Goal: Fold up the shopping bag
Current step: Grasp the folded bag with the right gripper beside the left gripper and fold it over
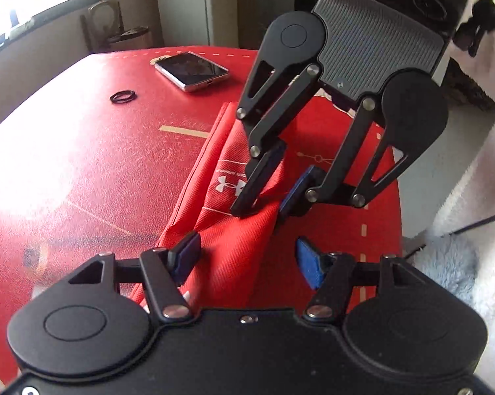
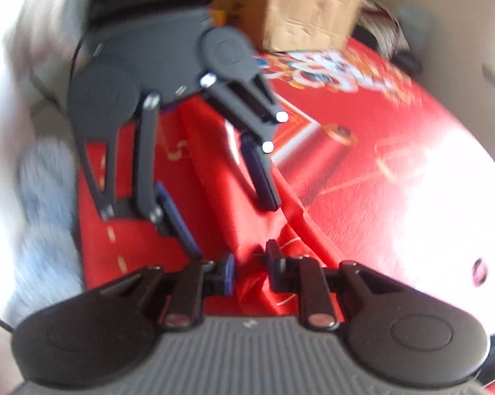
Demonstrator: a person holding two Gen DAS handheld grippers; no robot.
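Two grippers: both are seen over a red desk (image 1: 83, 171), facing each other across a red shopping bag (image 1: 227, 250).
Far left of the left wrist view: a black ring (image 1: 123, 95) lies on the desk, and beyond it, well apart from the bag, a phone (image 1: 192, 70) lies screen up.
Shopping bag: it lies crumpled and partly folded on the desk, running lengthwise between the two grippers.
Writing on the bag: a white Under Armour logo is seen in the left wrist view, with small lettering beside it that is too small to read.
Left gripper (image 1: 249, 261): it is held low over the near end of the bag, with the jaws spread and the cloth lying between the blue pads without being pinched.
Right gripper (image 1: 267, 194): it is tilted down from the far side, and its jaws are nearly pressed together, pinching a raised fold of the bag.
Right wrist view: the picture is blurred; the same fold is seen bunched between the right gripper's (image 2: 249, 263) jaws, and the left gripper (image 2: 231, 223) is seen opposite with its jaws apart.
Shown only in the right wrist view: a brown cardboard box (image 2: 309, 6) at the far edge of the desk and a cartoon print (image 2: 326, 65) on the desk's covering.
Right edge of the left wrist view: white fluffy fabric (image 1: 477, 197) is seen beside the desk.
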